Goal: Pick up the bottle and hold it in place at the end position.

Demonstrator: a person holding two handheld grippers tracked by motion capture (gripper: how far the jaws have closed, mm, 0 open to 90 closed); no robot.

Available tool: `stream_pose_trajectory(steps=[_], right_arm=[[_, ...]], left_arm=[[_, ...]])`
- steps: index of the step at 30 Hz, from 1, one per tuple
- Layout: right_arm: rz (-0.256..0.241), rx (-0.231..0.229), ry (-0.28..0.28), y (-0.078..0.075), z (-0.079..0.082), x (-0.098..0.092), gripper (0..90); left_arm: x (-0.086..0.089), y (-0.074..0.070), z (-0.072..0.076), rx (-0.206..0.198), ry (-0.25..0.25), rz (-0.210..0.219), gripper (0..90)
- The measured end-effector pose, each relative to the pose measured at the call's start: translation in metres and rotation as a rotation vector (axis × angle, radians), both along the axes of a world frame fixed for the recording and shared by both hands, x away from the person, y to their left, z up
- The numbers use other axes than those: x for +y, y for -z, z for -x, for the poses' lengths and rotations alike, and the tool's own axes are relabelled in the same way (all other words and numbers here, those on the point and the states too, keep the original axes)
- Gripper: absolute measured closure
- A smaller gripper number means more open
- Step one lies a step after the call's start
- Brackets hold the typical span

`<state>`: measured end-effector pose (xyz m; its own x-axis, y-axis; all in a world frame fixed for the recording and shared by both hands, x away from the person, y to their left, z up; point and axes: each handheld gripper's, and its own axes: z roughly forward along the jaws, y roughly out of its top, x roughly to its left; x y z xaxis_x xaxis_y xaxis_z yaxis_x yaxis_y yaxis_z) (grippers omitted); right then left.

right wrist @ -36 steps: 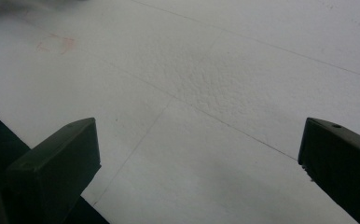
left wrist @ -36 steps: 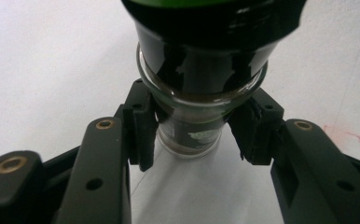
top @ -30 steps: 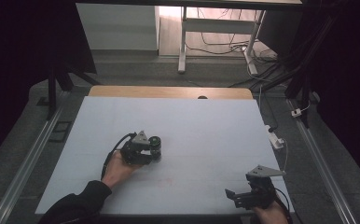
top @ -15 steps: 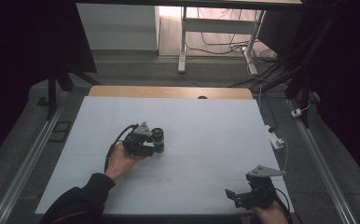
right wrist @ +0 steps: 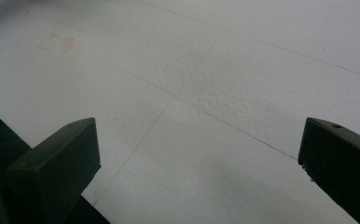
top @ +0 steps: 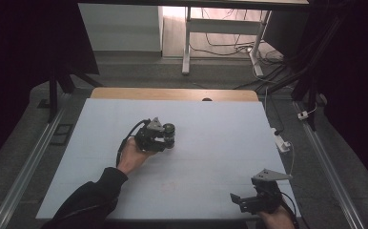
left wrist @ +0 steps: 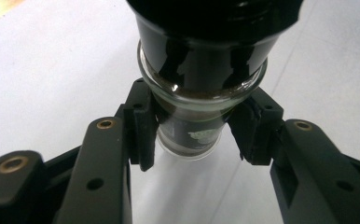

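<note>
The left hand-held gripper sits near the middle of the white tabletop, its jaws pinching a small glass jar with a dark cap just below the rim, pads pressed against the narrow glass neck on both sides. To carry it well, I judge the squeeze should stay firm and the wrist level, since smooth glass may slip or swing. The right hand-held gripper hovers at the near right edge, jaws spread wide over bare surface.

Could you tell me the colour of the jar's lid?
Black, clearest in the left gripper view, on the jar's lid.
</note>
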<state>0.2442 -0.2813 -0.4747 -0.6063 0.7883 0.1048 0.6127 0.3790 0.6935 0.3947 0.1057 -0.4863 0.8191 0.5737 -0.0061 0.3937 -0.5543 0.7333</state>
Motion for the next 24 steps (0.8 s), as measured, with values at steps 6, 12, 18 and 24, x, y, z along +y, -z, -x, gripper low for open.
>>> stream_pose_trajectory(steps=[6,12,18,24], right_arm=[[-0.003,0.000,-0.001,0.000,0.000,0.000,0.0],[-0.001,0.001,-0.004,0.000,0.000,0.000,0.0],[-0.002,0.001,-0.004,0.000,0.000,0.000,0.0],[-0.001,0.000,-0.006,0.000,0.001,0.000,0.0]], left_arm=[[-0.008,0.003,-0.010,0.001,0.003,0.003,53.4],[-0.011,0.010,-0.021,0.009,-0.001,0.007,53.4],[-0.012,0.017,-0.026,0.011,-0.007,0.002,53.4],[-0.011,0.024,-0.028,0.013,-0.018,-0.006,53.4]])
